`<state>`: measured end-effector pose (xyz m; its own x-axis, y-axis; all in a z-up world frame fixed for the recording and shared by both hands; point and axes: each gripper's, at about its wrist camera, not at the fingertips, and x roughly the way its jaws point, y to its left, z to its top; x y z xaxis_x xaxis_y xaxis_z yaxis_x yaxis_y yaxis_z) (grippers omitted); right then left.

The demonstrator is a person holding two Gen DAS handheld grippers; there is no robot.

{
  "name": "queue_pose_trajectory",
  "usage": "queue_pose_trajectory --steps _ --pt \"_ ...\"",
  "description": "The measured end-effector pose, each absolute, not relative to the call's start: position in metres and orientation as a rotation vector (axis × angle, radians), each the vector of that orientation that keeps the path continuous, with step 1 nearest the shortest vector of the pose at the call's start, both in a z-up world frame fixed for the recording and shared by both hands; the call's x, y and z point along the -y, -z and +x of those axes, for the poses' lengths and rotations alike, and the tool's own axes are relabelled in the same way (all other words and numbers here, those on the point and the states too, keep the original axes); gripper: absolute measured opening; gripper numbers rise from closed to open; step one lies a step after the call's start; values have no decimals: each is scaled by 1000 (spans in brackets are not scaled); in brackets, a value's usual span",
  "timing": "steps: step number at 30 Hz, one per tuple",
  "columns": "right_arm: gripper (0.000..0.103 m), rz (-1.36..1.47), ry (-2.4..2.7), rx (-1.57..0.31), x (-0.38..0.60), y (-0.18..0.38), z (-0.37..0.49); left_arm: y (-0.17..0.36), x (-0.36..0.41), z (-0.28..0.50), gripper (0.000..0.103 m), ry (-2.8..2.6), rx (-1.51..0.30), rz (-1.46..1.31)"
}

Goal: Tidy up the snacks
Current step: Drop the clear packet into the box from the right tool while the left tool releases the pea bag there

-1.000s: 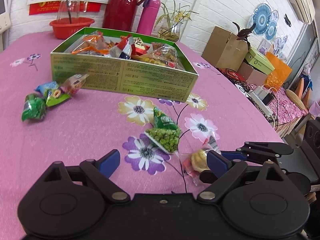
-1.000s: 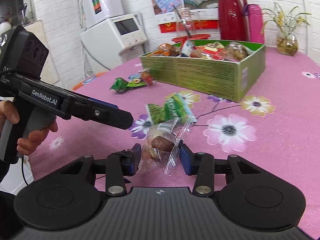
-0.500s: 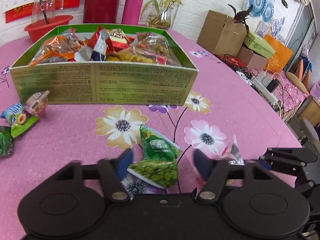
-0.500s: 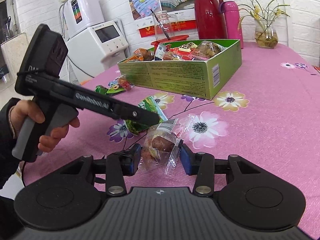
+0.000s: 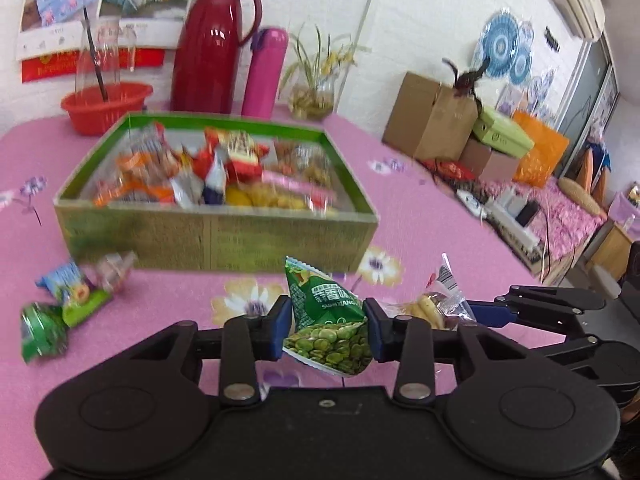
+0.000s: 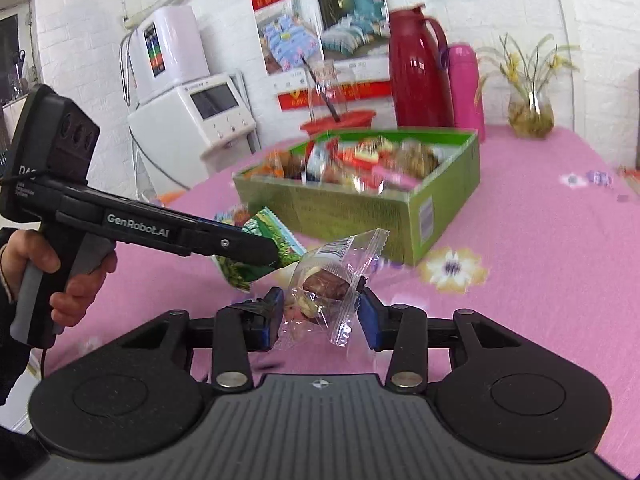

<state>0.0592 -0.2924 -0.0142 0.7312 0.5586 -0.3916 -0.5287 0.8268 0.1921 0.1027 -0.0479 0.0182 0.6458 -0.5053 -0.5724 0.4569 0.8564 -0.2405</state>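
Note:
My left gripper (image 5: 325,326) is shut on a green pea packet (image 5: 320,304) and holds it above the pink flowered tablecloth. The right wrist view shows the same packet (image 6: 276,236) at the tip of the left gripper (image 6: 272,252). My right gripper (image 6: 320,316) holds a clear packet (image 6: 328,284) with a brown snack inside, and its jaws are closing a little tighter on it. That clear packet (image 5: 432,304) shows just right of my left fingers. Beyond both stands the green box (image 5: 216,240), full of snack packets.
Several loose packets (image 5: 72,292) lie on the cloth left of the box. Behind the box stand a red bowl (image 5: 106,106), a red thermos (image 5: 208,44), a pink bottle (image 5: 264,72) and a plant vase (image 5: 312,96). A person's hand (image 6: 76,280) grips the left handle.
My left gripper went from wide open to shut on the pea packet and lifted it off the cloth. My right gripper rose with the clear packet still in it.

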Motion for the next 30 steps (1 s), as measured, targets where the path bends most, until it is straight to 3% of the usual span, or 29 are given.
queue_pose_trajectory --steps 10,22,23,25,26,27,30 --pt "71 87 -540 -292 275 -29 120 -73 32 150 3 430 -515 -143" --pt "73 148 -542 -353 245 -12 198 -55 9 223 4 310 -545 -227" --pt "75 141 -536 -364 241 -6 204 -51 9 228 10 305 -553 -225" --pt "81 73 -490 -388 232 2 212 -45 11 236 55 280 -566 -206" --pt "94 57 -485 -379 232 4 212 -42 10 237 98 255 -565 -202" --pt "101 56 -466 -379 233 6 211 -40 9 236 103 236 -554 -203" --pt "101 73 -465 -366 238 5 208 -39 8 233 103 241 -548 -180"
